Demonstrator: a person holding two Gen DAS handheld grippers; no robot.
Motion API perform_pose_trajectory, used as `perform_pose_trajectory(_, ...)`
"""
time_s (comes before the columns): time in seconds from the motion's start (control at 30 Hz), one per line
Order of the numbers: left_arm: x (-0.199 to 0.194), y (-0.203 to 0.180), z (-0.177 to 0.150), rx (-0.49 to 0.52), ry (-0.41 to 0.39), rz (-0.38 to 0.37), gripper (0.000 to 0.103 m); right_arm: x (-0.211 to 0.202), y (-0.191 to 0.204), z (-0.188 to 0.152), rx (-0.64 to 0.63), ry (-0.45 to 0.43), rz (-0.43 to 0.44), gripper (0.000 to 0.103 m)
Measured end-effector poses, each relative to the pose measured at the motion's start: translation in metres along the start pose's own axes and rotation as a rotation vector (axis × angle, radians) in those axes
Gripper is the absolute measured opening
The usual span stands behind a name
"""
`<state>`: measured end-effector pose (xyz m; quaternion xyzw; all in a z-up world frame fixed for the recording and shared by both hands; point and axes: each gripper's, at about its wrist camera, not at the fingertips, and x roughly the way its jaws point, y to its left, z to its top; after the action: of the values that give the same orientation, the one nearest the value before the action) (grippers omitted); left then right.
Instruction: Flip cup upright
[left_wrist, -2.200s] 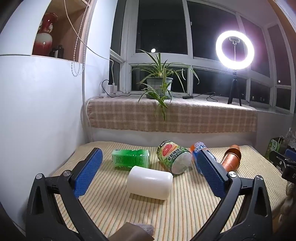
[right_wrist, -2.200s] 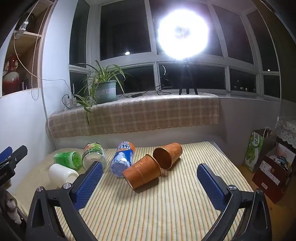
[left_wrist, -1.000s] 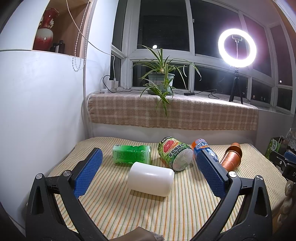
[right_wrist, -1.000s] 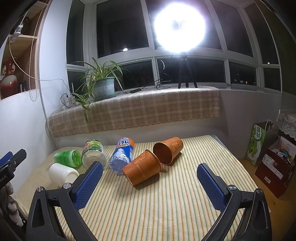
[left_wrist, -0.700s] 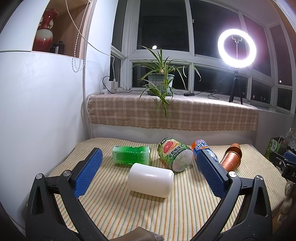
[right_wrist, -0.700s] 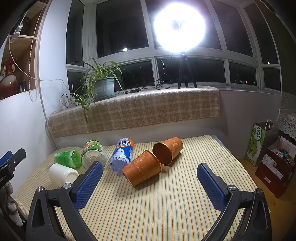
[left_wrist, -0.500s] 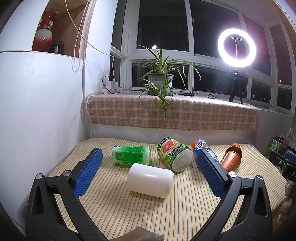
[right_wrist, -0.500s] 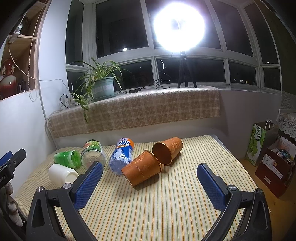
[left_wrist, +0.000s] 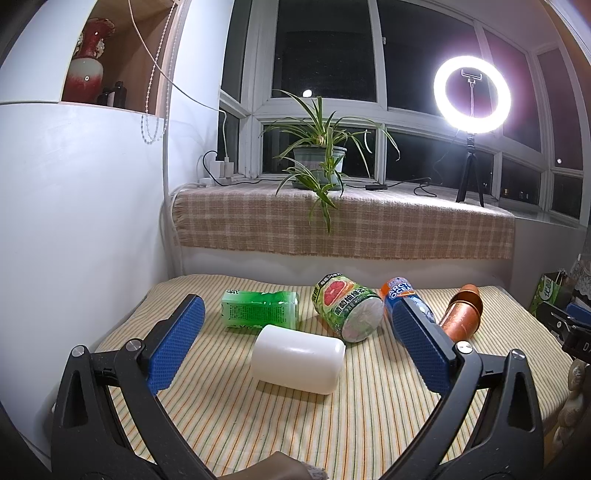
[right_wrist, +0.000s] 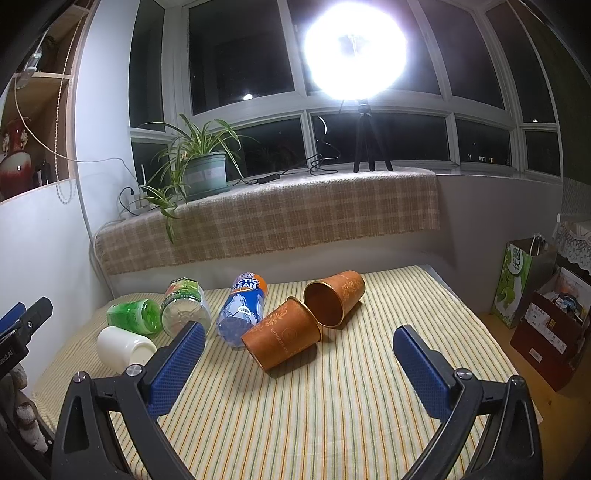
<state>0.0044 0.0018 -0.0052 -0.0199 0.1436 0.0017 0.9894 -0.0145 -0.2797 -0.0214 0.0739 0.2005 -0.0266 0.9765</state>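
Comparing with a second ago, I see almost nothing changed: both the left gripper (left_wrist: 295, 341) and right gripper (right_wrist: 298, 360) hang wide open and empty, the nearer copper cup (right_wrist: 282, 339) lying sideways just ahead between the right fingers, ungrasped.

Both tongs (left_wrist: 295, 343) (right_wrist: 299, 363) wide apart, empty

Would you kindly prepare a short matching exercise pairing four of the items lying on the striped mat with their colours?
Column 1:
1. nearer cup
2. plain cylinder
3. flat-sided bottle
4. Arctic Ocean bottle

Column 2:
a. green
b. copper-orange
c. blue body with orange top
d. white

Pairs: 1-b, 2-d, 3-a, 4-c
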Motion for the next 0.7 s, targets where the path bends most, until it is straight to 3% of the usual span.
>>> perform_pose_trajectory(0.7, 0.0005, 0.0004, -0.0008, -0.001, 0.002, -0.002, 0.103, 0.0033, -0.0021, -0.001, 0.008, 0.01, 0.003, 0.103)
